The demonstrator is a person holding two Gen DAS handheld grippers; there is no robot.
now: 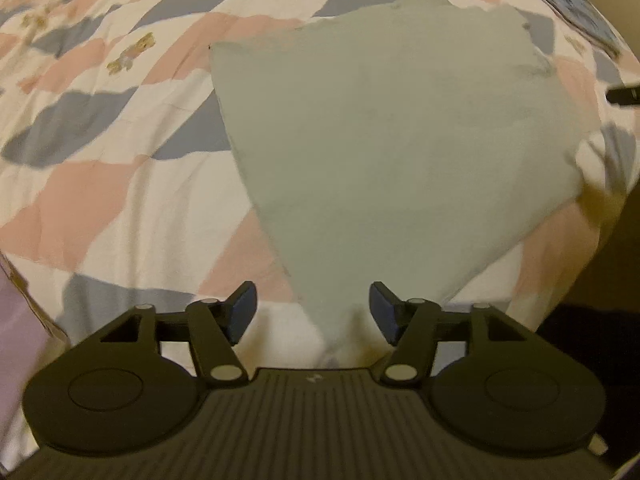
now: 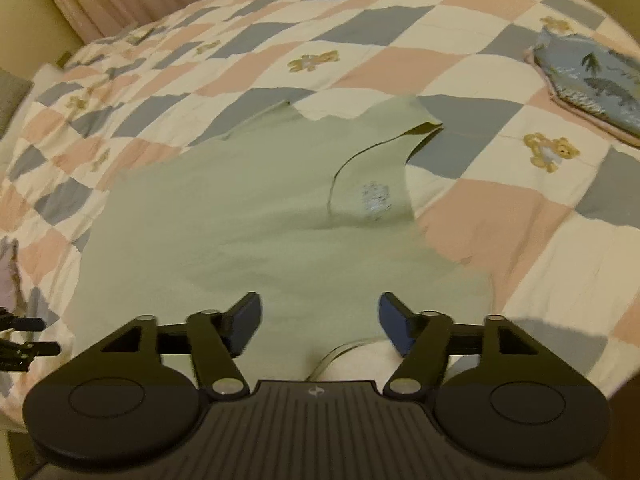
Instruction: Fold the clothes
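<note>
Right wrist view: we are hovering both spread-jawed grippers [image 2: 320, 322] [image 1: 312, 312] over the soft, limp green shirt [image 2: 248, 232], judging its hem between the jaws the best hold.

One green shirt [image 2: 248, 220], one folded blue garment [image 2: 596, 84], one quilt [image 2: 500, 216].

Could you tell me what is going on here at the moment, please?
A person with two handheld grippers is folding a pale green shirt laid on a checked quilt. The left gripper and right gripper are both open at the shirt's near edge, gripping nothing. A blue patterned item lies farther off.
</note>
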